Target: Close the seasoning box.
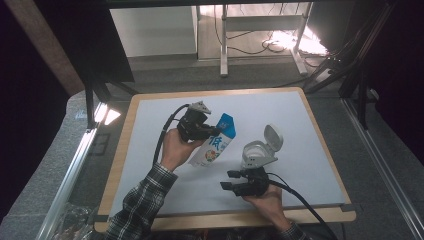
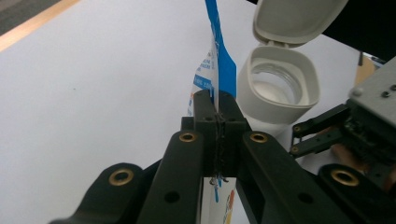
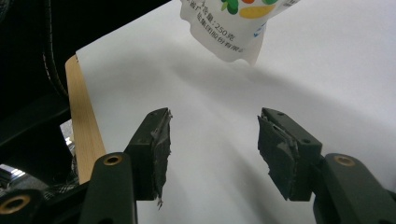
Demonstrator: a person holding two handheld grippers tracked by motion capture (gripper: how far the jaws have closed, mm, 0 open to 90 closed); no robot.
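A lab: dark-curtained rig, metal frame legs (image 1: 224,40), floor cables (image 1: 272,46).

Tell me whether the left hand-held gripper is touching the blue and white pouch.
Touching. In the left gripper view the left hand-held gripper has its jaws shut on the pouch's thin edge, with no gap at the pads.

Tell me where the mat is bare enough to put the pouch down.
Bare: the white mat left of the left tool holding the pouch, its far strip, and right of the open-lidded jar. Crowded: mid-mat, between pouch, jar and right tool.
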